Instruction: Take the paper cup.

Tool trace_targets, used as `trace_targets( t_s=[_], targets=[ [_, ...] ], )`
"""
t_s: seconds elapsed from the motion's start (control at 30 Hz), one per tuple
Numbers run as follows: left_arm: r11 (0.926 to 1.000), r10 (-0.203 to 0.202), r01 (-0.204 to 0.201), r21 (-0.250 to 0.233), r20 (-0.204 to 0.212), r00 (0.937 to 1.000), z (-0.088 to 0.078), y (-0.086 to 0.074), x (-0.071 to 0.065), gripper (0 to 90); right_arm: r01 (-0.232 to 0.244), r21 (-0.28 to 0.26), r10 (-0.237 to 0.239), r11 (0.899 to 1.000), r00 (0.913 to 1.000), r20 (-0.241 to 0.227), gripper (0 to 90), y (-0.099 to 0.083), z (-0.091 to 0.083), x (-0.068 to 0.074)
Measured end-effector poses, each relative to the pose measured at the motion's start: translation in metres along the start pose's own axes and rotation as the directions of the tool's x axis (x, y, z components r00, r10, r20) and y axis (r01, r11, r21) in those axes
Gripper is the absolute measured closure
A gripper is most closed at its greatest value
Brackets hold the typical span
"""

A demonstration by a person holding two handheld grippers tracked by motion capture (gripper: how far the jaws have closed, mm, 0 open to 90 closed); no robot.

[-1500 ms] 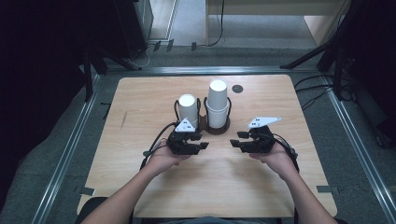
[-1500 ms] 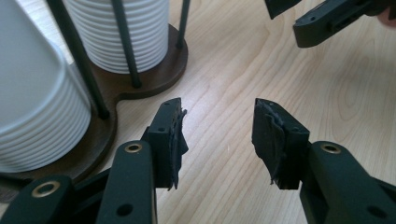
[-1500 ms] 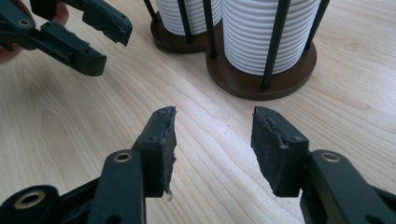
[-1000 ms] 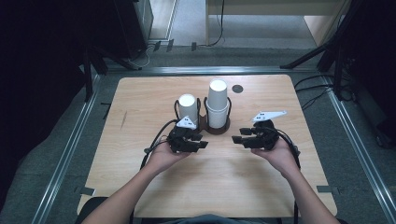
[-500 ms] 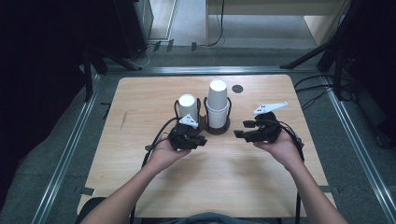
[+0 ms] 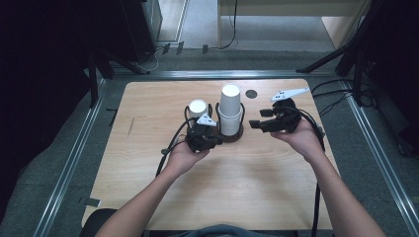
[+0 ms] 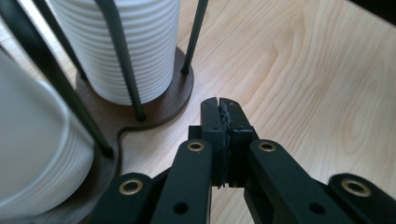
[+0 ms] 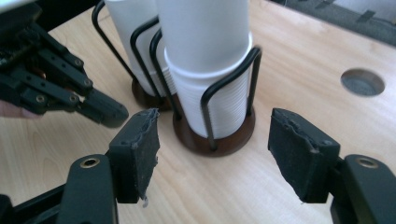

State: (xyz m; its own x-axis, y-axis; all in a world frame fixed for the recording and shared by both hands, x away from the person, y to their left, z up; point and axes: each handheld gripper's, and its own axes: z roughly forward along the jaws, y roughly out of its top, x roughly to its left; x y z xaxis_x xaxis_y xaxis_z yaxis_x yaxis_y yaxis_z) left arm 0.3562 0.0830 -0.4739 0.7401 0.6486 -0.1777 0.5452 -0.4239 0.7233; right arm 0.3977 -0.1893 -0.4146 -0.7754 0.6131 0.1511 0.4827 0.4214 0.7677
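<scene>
At lower centre of the high view, the left gripper [image 6: 206, 134] is sitting pinched shut, empty, having just closed. Mid-right, the right gripper [image 6: 261, 118] is spreading its jaws, nothing between them, facing the taller cup stack [image 6: 230, 109] in its wire holder [image 8: 219, 140]. No cup is lifted yet; grasping is still ahead.

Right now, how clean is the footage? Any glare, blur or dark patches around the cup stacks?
High view: table evenly lit, surroundings dark, both cup stacks sharp. Left gripper view: closed left gripper crisp, the near cup stack soft and bright at the frame edge. Right gripper view: pads and cups in focus, no glare, left gripper dim.
</scene>
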Motion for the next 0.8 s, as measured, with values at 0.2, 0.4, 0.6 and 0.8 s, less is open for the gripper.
trace_targets(
  t_s=[0.2, 0.4, 0.6, 0.8],
  targets=[
    [0.9996, -0.020, 0.019, -0.021, -0.008, 0.9998, 0.005, 0.014, 0.000, 89.7, 0.023, -0.004, -0.023, 1.000, 0.9997, -0.006, 31.3, 0.019, 0.003, -0.006],
    [0.9993, -0.031, 0.031, -0.021, -0.014, 0.9994, 0.010, 0.023, 0.000, 89.6, 0.055, 0.004, -0.055, 0.998, 0.9983, -0.017, 27.6, 0.038, 0.011, -0.005],
    [0.9977, -0.057, 0.056, -0.038, -0.020, 0.9982, 0.013, 0.028, 0.005, 89.4, 0.097, 0.000, -0.097, 0.995, 0.9951, -0.020, 25.2, 0.060, 0.018, -0.002],
    [0.9944, -0.080, 0.077, -0.073, -0.043, 0.9959, 0.014, 0.033, 0.004, 87.1, 0.109, 0.010, -0.109, 0.994, 0.9938, -0.021, 20.5, 0.076, 0.034, 0.005]
  ],
)
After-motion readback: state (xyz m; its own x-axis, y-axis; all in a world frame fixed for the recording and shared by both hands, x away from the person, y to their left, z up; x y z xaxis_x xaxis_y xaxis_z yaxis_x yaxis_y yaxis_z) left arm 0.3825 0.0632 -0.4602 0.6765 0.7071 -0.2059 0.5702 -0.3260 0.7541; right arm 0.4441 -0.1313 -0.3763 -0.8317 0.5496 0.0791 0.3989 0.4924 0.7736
